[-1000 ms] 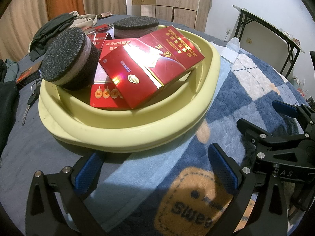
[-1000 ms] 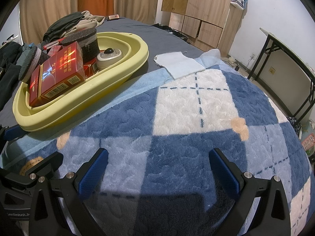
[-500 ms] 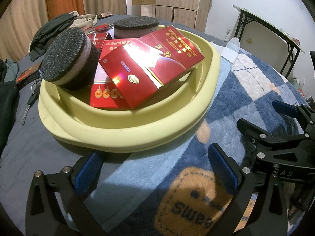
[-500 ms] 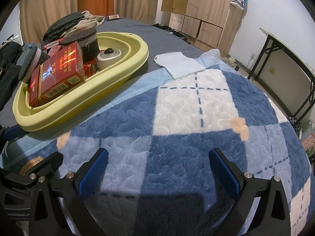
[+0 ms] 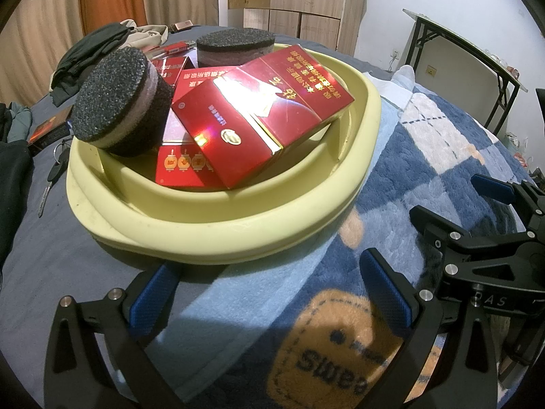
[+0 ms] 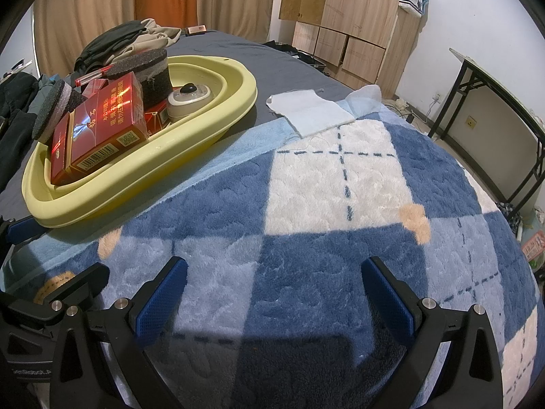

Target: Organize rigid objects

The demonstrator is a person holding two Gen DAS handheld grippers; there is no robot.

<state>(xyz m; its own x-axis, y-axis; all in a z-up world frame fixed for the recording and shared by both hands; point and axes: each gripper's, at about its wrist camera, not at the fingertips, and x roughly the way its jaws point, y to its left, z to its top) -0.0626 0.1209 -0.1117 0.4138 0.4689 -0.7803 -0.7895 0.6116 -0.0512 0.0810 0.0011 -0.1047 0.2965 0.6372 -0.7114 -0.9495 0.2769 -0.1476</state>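
comparing this moment with the views a second and half a second back, nothing has shifted: both grippers hang in the same spots and every object sits where it did, which suggests the sorting is finished or at a pause rather than mid-step. the yellow basin (image 5: pixel 218 235) rests on the bed, its near edge lapping onto the light blue towel (image 5: pixel 238 310), and it carries the rigid items: a large red carton (image 5: pixel 262 116) lying tilted across the top, flatter red boxes (image 5: pixel 180 167) under it, a near foam puck (image 5: pixel 115 105) leaning on its side against the left wall, a far foam puck (image 5: pixel 235 49) standing at the back, and a small round device (image 6: pixel 190 99) that only the right wrist view shows. the left gripper (image 5: pixel 269 293) hovers just short of the basin's near rim, jaws spread wide and empty. the right gripper (image 6: pixel 272 293) sits beside it over the checked blanket (image 6: pixel 340 177), pointing across bare fabric, its blue pads (image 6: pixel 160 301) likewise wide apart with nothing between them. a white cloth (image 6: pixel 310 110) lies alone beyond the basin, and keys (image 5: pixel 54 170) and dark clothes (image 5: pixel 92 51) sit outside it. no loose rigid thing shows on the blanket, so little seems left to gather.
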